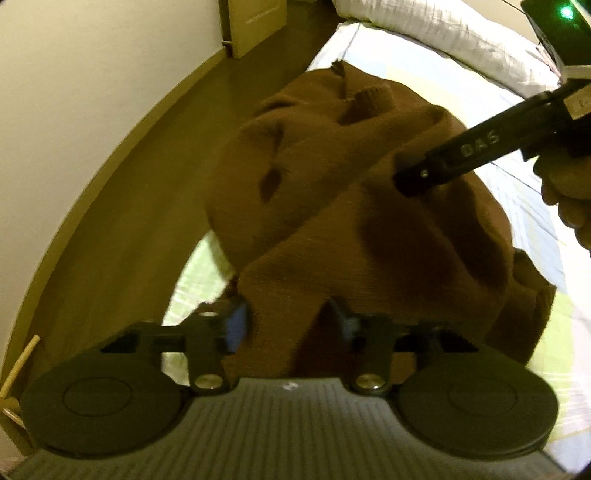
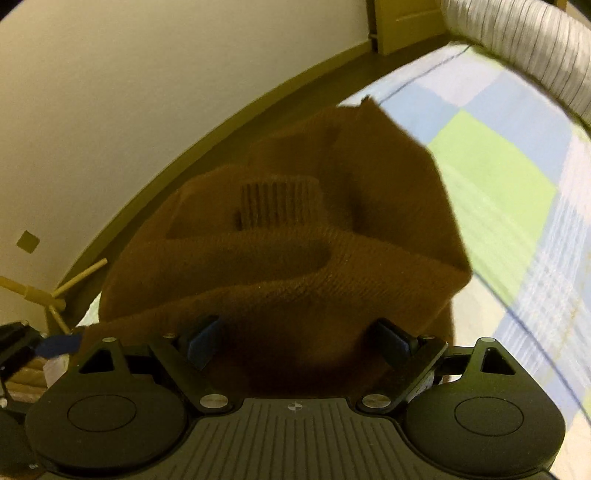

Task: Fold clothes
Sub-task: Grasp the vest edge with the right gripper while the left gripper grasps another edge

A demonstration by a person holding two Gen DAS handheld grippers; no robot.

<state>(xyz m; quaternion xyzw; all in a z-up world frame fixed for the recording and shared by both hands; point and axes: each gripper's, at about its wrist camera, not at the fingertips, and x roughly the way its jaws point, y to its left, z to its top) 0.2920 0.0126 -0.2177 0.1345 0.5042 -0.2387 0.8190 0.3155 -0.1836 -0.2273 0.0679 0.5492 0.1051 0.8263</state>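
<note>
While the brown knit sweater (image 1: 332, 206) sits bunched up on the bed (image 2: 491, 166), both tongs are right in the thick of it. From the left wrist camera, the left tongs (image 1: 291, 325) sit at six o'clock with the jaws standing apart, and a thick fold of brown knit fills the gap between the blue pads (image 1: 236, 325); whether they are actually pinching it, I cannot tell. Up at two o'clock in that same view, the right tongs (image 1: 410, 181) come in on a slant, dark tip down against the sweater's upper fold, a hand (image 1: 565, 192) wrapped round the handle at three o'clock. A green light (image 1: 565, 13) glows on that unit at one o'clock.

Over to the right wrist view: the sweater (image 2: 295, 236) heaps up dead centre, a ribbed cuff (image 2: 277, 203) showing near the middle. The right tongs (image 2: 299, 339) stand with jaws wide and cloth draped across and between them; grip or no grip, it cannot be told. The left tongs (image 2: 55, 345) peek in at eight o'clock, blue pad touching the sweater's edge.

Checked bedding in blue, green and white spreads out at three o'clock, a grey-white pillow (image 2: 517, 44) at one o'clock, and wooden floor (image 1: 122, 236) runs alongside the bed by the pale wall (image 2: 147, 92).
</note>
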